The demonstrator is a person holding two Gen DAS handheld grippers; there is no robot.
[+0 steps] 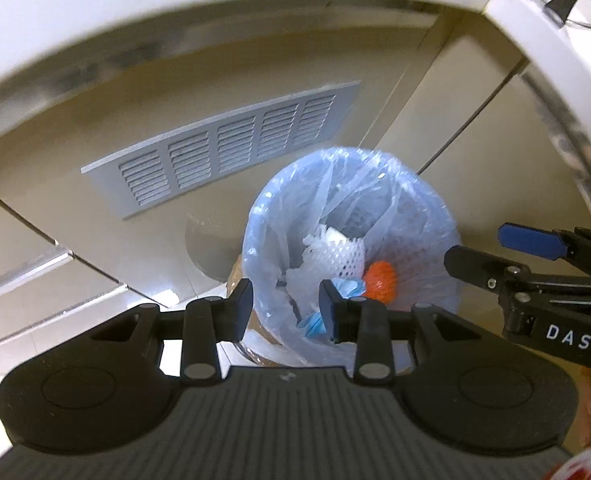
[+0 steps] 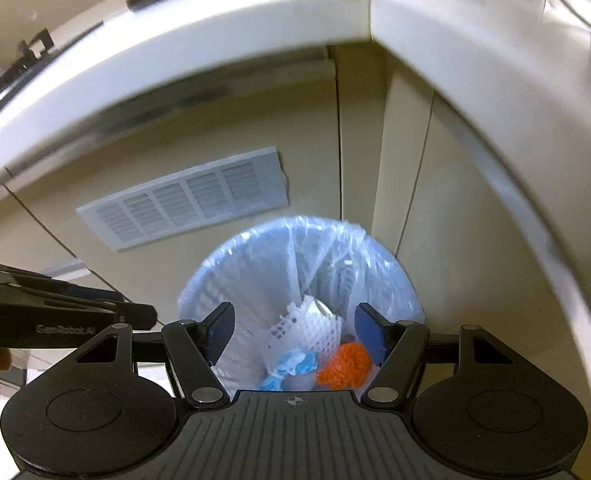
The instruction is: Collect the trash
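A white countertop with a rounded edge runs in an L above beige cabinet doors, and a grey louvred vent panel is set into the door just left of and behind the bin. On the pale tiled floor at the foot of those cabinets stands a round basket-weave waste bin lined with a translucent blue plastic bag, upright, its mouth facing straight up toward both cameras. Inside the bin lies the collected trash: a white foam mesh fruit sleeve, its long axis running from the bin's centre toward the rear rim; beside it, toward the right wall of the bin, an orange mesh wad; and nearest the front rim a crumpled blue-and-white wrapper. Both hand-held tools point steeply down over the bin. The left gripper hangs above the front rim with its jaws partly parted and nothing between them. The right gripper hangs above the bin's centre, its blue-padded jaws spread wide and empty, the trash lying well below them.
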